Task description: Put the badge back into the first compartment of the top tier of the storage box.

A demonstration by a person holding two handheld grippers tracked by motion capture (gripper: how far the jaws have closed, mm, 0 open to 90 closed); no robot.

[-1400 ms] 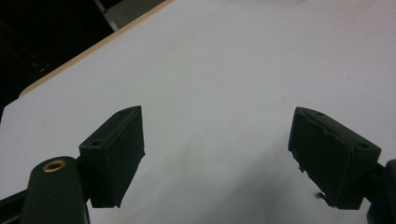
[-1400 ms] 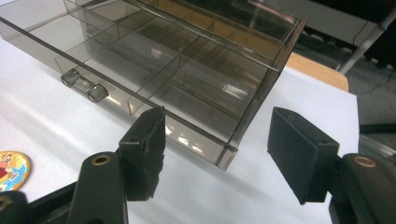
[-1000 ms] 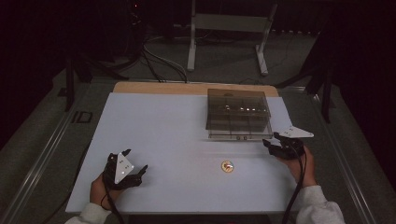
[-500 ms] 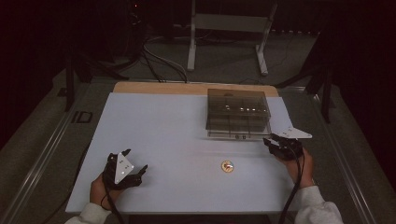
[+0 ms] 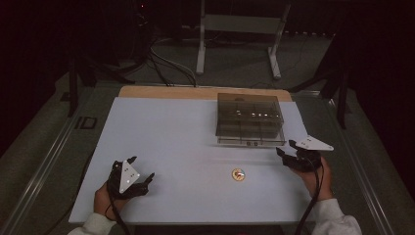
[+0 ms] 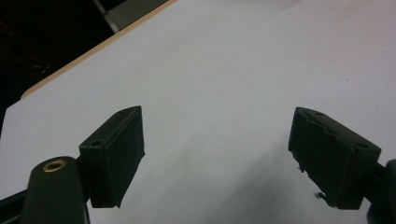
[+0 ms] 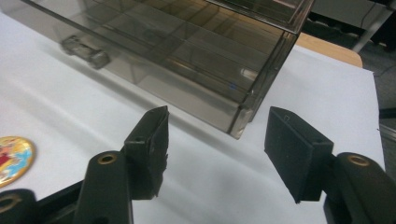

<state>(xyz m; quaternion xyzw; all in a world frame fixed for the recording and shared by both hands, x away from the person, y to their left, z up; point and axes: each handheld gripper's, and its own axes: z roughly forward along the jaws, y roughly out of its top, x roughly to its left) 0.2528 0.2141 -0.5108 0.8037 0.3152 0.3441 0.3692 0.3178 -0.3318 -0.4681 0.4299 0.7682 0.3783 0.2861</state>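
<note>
A smoky clear compartment box [image 5: 249, 119] with a shut lid stands on the white table [image 5: 176, 132] at the back right. A small round colourful badge [image 5: 238, 174] lies flat in front of it. My right gripper [image 5: 286, 148] hovers by the box's near right corner, to the right of the badge. In the right gripper view its jaws [image 7: 217, 135] have just been opening and stand open with nothing between them, facing the box corner [image 7: 240, 123], with the badge [image 7: 14, 158] at the left edge. My left gripper [image 5: 142, 167] rests near the table's front left, open [image 6: 217, 140] over bare table.
A wooden strip [image 5: 195, 92] edges the table's far side. Beyond it are a metal stand [image 5: 240, 29] and cables [image 5: 161, 58] on the dark floor. A metal rail [image 5: 44, 161] runs along the table's left side.
The right gripper's jaws look wider apart than half a second ago. Both hands have stayed almost where they were. The box and the badge have not moved.
</note>
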